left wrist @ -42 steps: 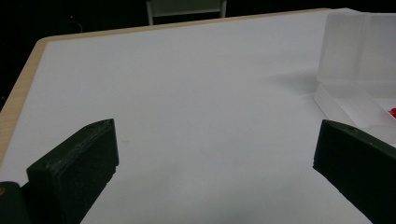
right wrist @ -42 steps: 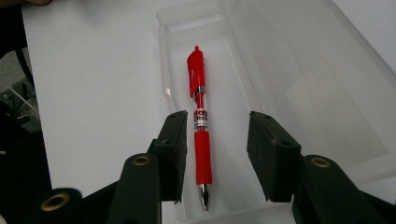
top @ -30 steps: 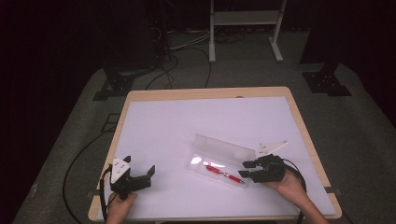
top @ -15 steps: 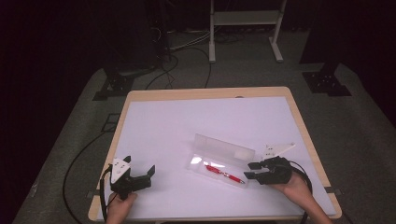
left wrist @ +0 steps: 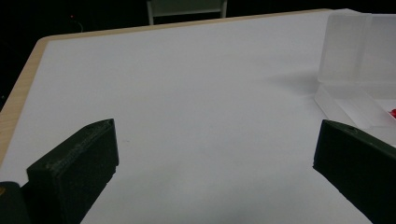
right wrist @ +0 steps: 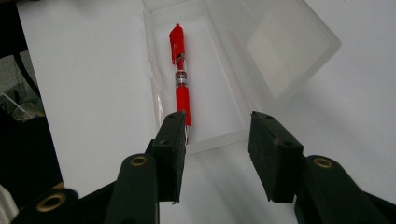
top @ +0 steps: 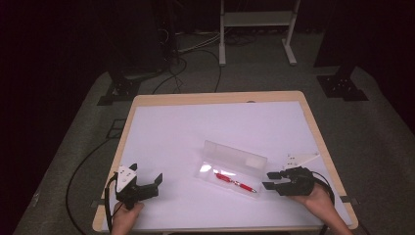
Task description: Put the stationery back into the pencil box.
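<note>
A clear plastic pencil case (top: 209,169) lies open right of the table's middle, its lid (top: 237,155) raised at the far side. A red pen (top: 235,182) lies in its tray. My right gripper (top: 269,180) rests just right of the case, jaws apart and empty. In the right gripper view those jaws (right wrist: 217,135) stand before the tray's near end (right wrist: 219,140), with the pen (right wrist: 181,79) lying lengthwise beyond the left jaw. My left gripper (top: 146,174) sits at the front left, wide open (left wrist: 215,154) over bare white surface, with the case (left wrist: 355,70) off to its right.
The white work surface (top: 195,132) has a wooden rim (top: 215,98). Cables (top: 83,166) trail off the left side onto the grey floor. A metal stand (top: 254,29) and dark equipment bases (top: 342,85) stand beyond the far edge.
My right gripper has slid a little to the right, away from the case's end. The left gripper, the case and the pen have stayed put.
</note>
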Tool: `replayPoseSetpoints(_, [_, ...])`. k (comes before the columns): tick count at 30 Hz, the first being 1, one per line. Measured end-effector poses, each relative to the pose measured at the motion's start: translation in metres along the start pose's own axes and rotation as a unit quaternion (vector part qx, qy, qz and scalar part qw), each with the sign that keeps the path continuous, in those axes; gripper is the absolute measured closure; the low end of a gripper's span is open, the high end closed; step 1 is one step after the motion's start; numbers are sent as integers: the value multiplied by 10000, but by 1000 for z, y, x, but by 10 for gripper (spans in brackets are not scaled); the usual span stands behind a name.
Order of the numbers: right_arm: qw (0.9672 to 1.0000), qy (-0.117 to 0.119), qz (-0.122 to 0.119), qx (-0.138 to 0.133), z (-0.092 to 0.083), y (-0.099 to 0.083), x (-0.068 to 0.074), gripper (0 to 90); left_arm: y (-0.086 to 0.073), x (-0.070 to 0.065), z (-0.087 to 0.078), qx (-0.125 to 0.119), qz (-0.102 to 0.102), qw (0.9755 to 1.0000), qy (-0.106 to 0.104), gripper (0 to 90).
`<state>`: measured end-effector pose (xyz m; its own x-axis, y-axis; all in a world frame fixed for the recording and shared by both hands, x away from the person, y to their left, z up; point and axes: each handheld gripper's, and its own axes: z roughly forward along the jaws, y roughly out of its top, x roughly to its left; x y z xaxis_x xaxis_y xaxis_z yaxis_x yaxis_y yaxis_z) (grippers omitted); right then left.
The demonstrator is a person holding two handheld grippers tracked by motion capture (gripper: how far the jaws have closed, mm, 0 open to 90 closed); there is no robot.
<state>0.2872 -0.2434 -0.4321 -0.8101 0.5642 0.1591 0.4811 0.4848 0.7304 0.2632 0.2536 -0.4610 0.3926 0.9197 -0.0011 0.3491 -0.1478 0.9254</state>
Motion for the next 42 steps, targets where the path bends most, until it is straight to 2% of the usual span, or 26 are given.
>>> replayPoseSetpoints(20, [9995, -194, 244, -103, -14, -20, -11, 550, 0, 0, 0, -7, -7, 10000, 12, 0])
replayPoseSetpoints(42, [9973, -411, 606, -27, -22, -46, -23, 534, 0, 0, 0, -6, 15, 10000, 19, 0])
